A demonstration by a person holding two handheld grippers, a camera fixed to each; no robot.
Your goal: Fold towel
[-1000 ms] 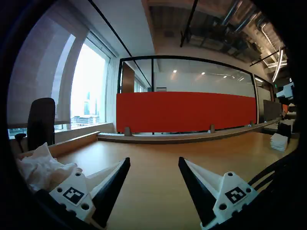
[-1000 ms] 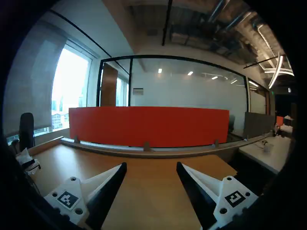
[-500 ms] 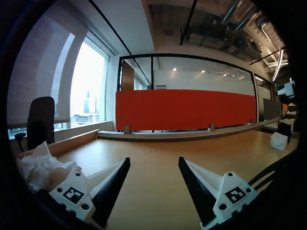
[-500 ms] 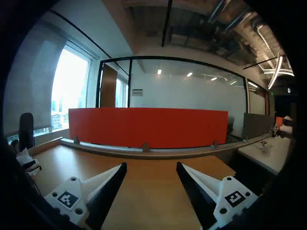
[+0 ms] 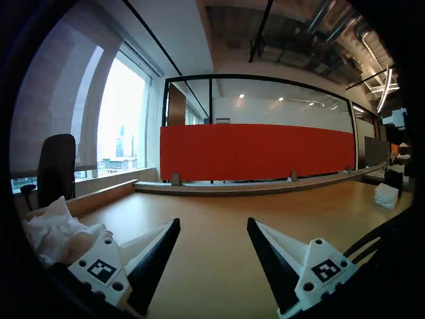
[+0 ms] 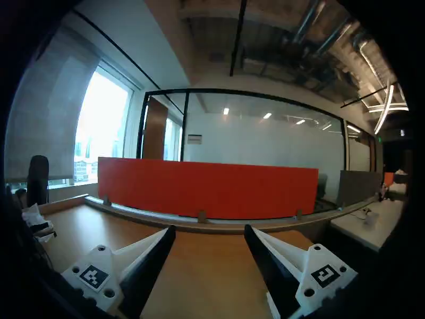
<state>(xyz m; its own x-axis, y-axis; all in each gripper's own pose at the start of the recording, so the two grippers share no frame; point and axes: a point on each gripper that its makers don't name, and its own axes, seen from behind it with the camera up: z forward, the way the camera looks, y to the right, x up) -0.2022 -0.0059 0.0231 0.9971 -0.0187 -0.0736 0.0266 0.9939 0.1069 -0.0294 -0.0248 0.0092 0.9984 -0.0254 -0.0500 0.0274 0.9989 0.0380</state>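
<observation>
A crumpled white towel [image 5: 56, 234] lies in a heap on the wooden desk [image 5: 212, 250], low at the left of the left gripper view, just beyond the left finger. My left gripper [image 5: 212, 223] stands open over bare desk, holding nothing. In the right gripper view a bit of the same white cloth [image 6: 34, 220] shows at the far left edge. My right gripper [image 6: 209, 229] is open above the desk [image 6: 207, 271], with nothing between its fingers. A small folded white cloth [image 5: 386, 195] sits at the right end of the desk.
A long red partition [image 5: 257, 151] runs along the desk's far edge, also seen as the red partition [image 6: 207, 189]. A black office chair [image 5: 56, 170] stands by the window at left. A second, pale desk [image 6: 372, 220] lies to the right.
The right gripper has tilted upward a little: the red partition and desk sit lower in its view. The left gripper has hardly moved. Both stay open.
</observation>
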